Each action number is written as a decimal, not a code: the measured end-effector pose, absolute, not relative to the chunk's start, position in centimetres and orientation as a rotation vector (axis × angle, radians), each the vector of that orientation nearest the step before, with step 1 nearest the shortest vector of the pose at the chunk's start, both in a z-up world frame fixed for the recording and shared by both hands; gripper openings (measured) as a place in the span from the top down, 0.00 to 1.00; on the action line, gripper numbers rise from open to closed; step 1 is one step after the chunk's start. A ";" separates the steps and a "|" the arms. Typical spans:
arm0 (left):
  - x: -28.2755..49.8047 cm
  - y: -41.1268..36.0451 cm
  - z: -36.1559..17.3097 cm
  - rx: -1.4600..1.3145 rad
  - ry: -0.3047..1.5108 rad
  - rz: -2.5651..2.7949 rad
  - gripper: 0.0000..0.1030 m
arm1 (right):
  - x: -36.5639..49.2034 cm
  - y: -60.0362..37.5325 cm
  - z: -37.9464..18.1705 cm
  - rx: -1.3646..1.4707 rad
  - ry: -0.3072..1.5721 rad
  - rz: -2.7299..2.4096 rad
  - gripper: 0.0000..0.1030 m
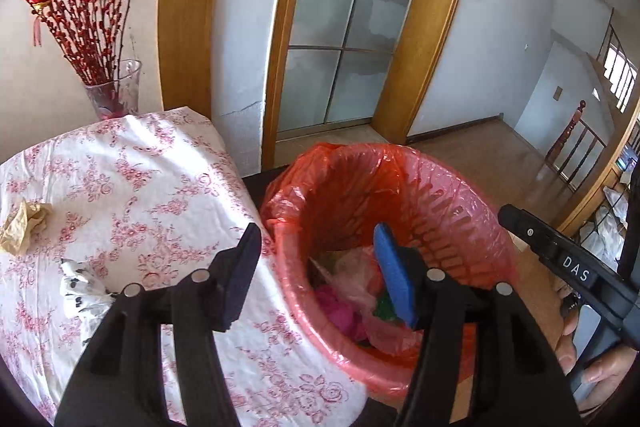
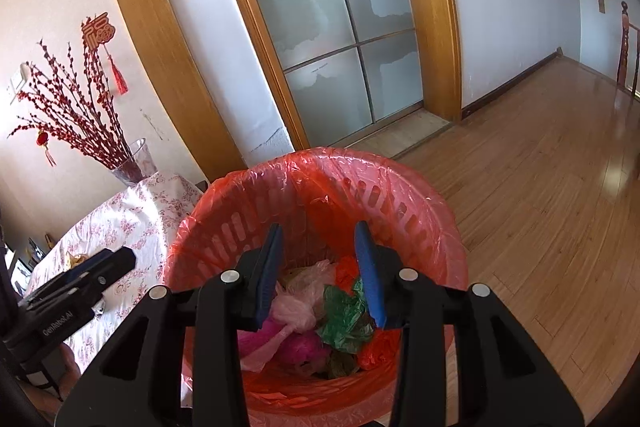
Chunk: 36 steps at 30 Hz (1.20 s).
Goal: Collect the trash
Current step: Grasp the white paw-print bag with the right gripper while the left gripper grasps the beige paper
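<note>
A red slatted bin (image 1: 448, 195) lined with a red plastic bag stands beside a table under a pink-flowered cloth (image 1: 160, 187). Several crumpled plastic bags (image 2: 344, 319) in pink, green and orange lie inside it. My left gripper (image 1: 317, 229) is open and straddles the bin's left rim, one finger over the cloth, nothing between its pads. My right gripper (image 2: 319, 227) hangs open above the bin's (image 2: 400, 187) mouth, empty. A crumpled brown paper (image 1: 24, 227) and a crumpled white and black scrap (image 1: 80, 287) lie on the cloth to the left.
A glass vase (image 1: 116, 91) with red branches stands at the table's far corner. Behind the bin is a frosted glass sliding door (image 2: 340, 39) in a wooden frame. Wooden floor (image 2: 540, 187) stretches to the right toward a stair railing (image 1: 576, 143). A person's hand (image 1: 600, 375) holds the right gripper.
</note>
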<state>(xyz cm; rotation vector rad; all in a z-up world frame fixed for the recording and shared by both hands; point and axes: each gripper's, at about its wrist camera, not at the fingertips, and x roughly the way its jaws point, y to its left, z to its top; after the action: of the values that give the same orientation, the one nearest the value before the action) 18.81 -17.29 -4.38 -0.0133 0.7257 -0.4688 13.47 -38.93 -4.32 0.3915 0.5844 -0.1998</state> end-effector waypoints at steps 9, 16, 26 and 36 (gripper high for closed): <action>17.4 -8.9 -2.8 -0.064 0.672 -0.317 0.37 | 14.2 -34.0 -2.9 0.294 0.580 -0.096 0.63; 16.7 0.1 -3.0 -0.081 0.664 -0.138 0.37 | 15.9 -26.9 -2.4 0.198 0.601 0.042 0.58; 16.7 11.6 -2.8 -0.118 0.665 0.082 0.37 | 19.8 -15.6 -3.8 0.139 0.691 0.299 0.58; 18.7 15.0 -3.0 -0.115 0.694 0.107 0.37 | 23.4 -9.2 -8.0 0.011 0.818 0.328 0.59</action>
<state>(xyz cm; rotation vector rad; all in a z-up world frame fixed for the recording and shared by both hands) 18.68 14.97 -2.98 -0.1151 0.6944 0.1069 23.45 -9.18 -7.99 0.0106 0.8176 0.3282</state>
